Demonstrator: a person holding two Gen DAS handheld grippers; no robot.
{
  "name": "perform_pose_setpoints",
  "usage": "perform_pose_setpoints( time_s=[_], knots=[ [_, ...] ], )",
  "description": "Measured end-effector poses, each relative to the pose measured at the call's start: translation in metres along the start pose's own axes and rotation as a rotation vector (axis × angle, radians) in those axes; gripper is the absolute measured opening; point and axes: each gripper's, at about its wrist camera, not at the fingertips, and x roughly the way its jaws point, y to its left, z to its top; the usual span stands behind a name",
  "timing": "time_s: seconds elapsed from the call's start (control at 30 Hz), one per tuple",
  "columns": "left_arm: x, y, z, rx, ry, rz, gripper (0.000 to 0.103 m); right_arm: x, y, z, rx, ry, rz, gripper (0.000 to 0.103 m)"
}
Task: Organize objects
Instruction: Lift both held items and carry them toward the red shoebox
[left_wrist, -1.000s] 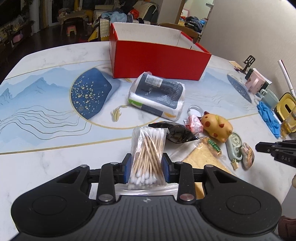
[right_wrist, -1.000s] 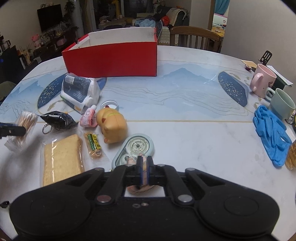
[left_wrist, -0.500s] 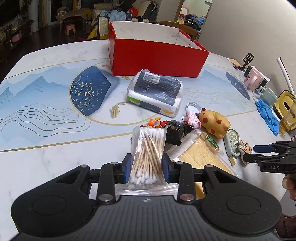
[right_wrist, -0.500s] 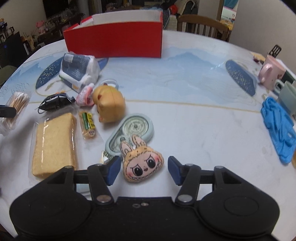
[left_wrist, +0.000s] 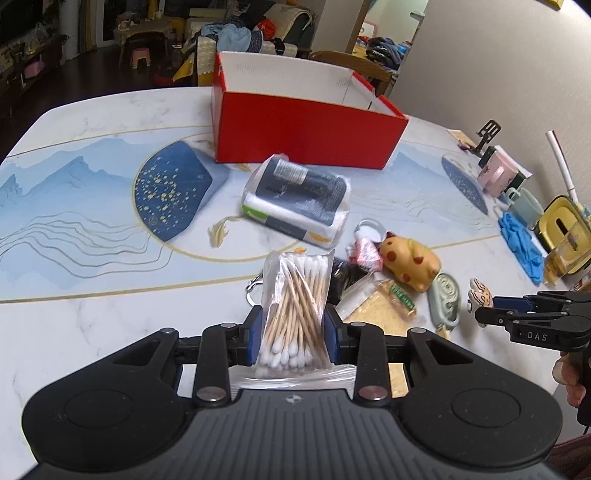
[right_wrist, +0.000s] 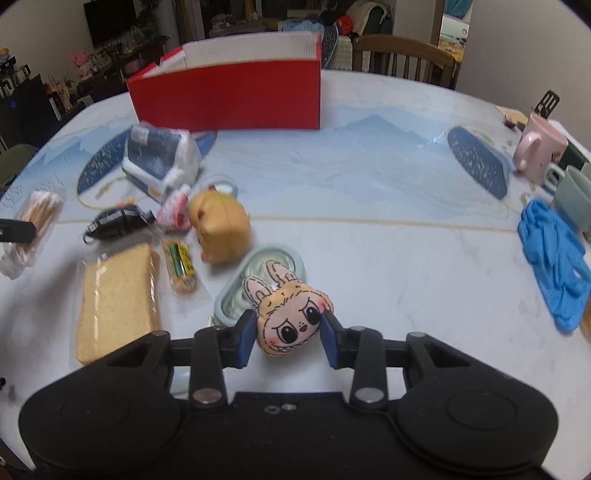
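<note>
My left gripper (left_wrist: 294, 330) is shut on a clear bag of cotton swabs (left_wrist: 294, 310) and holds it above the table, short of the red box (left_wrist: 306, 127). My right gripper (right_wrist: 288, 338) has its pads against both sides of a plush bunny-face keychain (right_wrist: 290, 314), which lies partly over a pale green tape dispenser (right_wrist: 260, 275). The red box (right_wrist: 229, 92) stands open at the back of the table. The right gripper also shows in the left wrist view (left_wrist: 491, 310), at the right beside the keychain (left_wrist: 480, 297).
On the table lie a tissue pack (left_wrist: 297, 199), an orange cat toy (right_wrist: 219, 229), a black pouch (right_wrist: 118, 219), a wrapped sponge (right_wrist: 118, 301), a small snack bar (right_wrist: 181, 266) and a pink packet (right_wrist: 173, 208). Blue gloves (right_wrist: 557, 258) and mugs (right_wrist: 539, 153) sit at the right edge.
My right gripper opened, showing the plush keychain flat on the table, then closed in on its sides. My left gripper rose and moved back a little with the swabs.
</note>
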Motion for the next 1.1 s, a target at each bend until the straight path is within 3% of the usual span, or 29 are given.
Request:
perform_pose_setpoints(
  time_s=[0.23,0.3,0.43,0.7,0.77,1.1],
  knots=[
    [-0.003,-0.011,0.022,0.009,-0.019,-0.023,0.032,-0.021,0.001,0.035,-0.021,-0.066,0.032,0.034],
    [-0.003,-0.015,0.031,0.028,-0.029,-0.026,0.032,-0.025,0.003,0.048,-0.041,-0.087,0.036,0.018],
    [0.000,-0.021,0.050,0.061,-0.054,-0.020,0.032,-0.025,0.002,0.074,-0.054,-0.109,0.065,0.016],
    [0.013,-0.021,0.065,0.053,-0.049,-0.007,0.032,0.015,-0.013,0.083,-0.101,-0.058,0.036,0.034],
    [0.018,-0.020,0.066,0.048,-0.039,-0.001,0.032,0.030,-0.021,0.088,-0.082,-0.056,0.018,0.050],
    [0.038,-0.019,0.070,0.010,-0.002,0.032,0.032,0.093,-0.047,0.133,-0.061,-0.055,0.023,0.053]
  ],
)
